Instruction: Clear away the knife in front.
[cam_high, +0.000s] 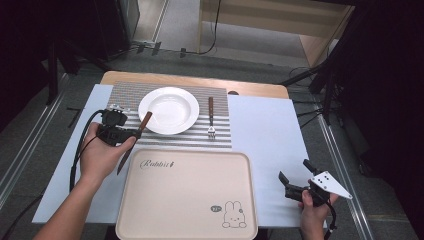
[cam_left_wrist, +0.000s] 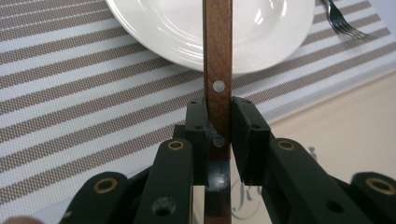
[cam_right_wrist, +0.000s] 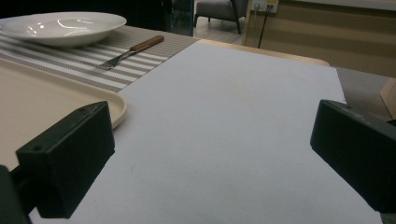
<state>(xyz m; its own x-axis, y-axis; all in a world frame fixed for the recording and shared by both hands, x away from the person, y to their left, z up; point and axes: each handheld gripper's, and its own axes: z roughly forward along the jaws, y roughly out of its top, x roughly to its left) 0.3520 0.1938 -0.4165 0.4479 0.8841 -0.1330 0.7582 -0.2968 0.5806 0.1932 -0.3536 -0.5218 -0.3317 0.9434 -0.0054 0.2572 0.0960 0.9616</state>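
On the beige tray (cam_high: 150, 200) before me I read the script word "Rabbit" (cam_high: 158, 163) near its far left corner; the small badge beside the rabbit drawing (cam_high: 234, 216) is illegible.

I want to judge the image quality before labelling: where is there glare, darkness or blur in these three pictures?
High view: the room edges are very dark, and the white plate looks nearly washed out. Left gripper view: small highlights on the plate rim, and the left tool holding the knife is soft at the bottom. Right gripper view: the right tool is blurred, glare spots on the plate, background dim.
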